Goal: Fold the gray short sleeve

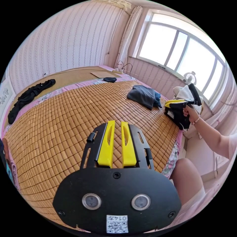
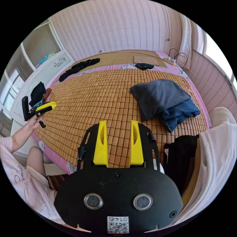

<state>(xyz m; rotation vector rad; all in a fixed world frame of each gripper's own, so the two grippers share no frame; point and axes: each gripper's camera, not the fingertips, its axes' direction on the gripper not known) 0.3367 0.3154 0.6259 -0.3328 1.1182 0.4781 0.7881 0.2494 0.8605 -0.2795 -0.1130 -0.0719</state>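
Observation:
The gray short sleeve [image 1: 143, 95] [image 2: 158, 96] lies crumpled on the bamboo mat [image 1: 61, 128] [image 2: 98, 98], partly over a blue garment [image 2: 182, 112] [image 1: 157, 98]. My left gripper [image 1: 117, 122] hovers over the mat's near part, jaws close together and holding nothing; in the right gripper view the left gripper [image 2: 47, 106] is held in a hand at the bed's left edge. My right gripper [image 2: 118, 122] is open and empty, just short of the gray garment; in the left gripper view the right gripper [image 1: 172, 102] is in a hand beside the pile.
A long black garment [image 1: 27, 97] [image 2: 79, 65] lies at the mat's far side, a small black item [image 1: 109, 79] [image 2: 144, 65] near a power strip [image 2: 169, 60]. White cloth [image 2: 217, 148] drapes over dark furniture at the bed's edge. A small fan [image 1: 190, 77] stands under the window.

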